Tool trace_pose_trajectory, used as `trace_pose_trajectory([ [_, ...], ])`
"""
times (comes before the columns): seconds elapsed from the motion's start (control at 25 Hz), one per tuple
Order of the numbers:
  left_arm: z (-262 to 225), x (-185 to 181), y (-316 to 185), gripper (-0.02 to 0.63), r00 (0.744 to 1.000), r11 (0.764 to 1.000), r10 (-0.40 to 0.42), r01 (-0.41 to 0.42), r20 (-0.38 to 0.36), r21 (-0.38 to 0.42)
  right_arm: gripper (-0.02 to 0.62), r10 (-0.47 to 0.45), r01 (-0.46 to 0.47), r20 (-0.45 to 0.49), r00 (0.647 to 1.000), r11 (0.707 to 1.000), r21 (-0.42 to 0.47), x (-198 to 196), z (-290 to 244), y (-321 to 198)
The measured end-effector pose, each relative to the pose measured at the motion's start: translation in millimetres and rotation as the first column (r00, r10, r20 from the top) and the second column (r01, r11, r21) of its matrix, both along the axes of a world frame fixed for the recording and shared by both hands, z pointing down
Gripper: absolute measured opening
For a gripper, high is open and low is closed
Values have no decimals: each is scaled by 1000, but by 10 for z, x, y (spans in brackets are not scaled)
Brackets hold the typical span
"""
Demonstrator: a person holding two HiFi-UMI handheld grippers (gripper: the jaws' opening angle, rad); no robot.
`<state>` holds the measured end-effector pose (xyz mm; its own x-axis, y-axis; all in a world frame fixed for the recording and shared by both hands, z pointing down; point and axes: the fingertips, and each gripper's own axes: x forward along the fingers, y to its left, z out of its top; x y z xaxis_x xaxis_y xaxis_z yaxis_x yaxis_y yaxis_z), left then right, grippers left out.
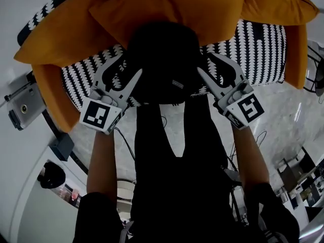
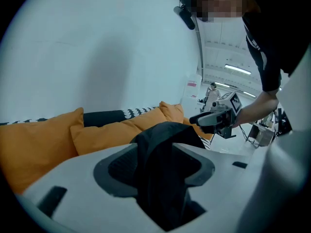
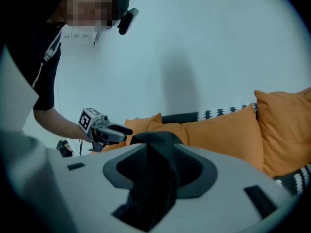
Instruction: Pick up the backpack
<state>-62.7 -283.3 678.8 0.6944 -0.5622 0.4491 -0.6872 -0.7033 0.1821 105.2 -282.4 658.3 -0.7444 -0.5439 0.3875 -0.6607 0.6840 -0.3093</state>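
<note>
The black backpack rests on the sofa against the orange cushions. My left gripper is at its left side and my right gripper at its right side, both pointing at the bag. In the left gripper view a black strap runs loosely between the wide-apart jaws of the left gripper. The right gripper view shows the same: a black strap lies between the parted jaws of the right gripper. Neither pair of pads presses on the fabric.
The sofa has a black-and-white patterned cover and an orange side cushion. A white wall stands behind it. On the pale floor lie cables, a grey device at the left and clutter at the lower right.
</note>
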Motion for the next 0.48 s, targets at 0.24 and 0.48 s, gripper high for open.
trace_pose_trajectory([
  [0.24,198,101,-67,238,999,1000,21,-20,47,-24,172,0,-1,-35,999,999,-32,90,230,3],
  [0.48,270,274,-196,238,997,999,41,-39,58,-27,172,-8,6,-30,1000,999,-48,170,373,-54],
])
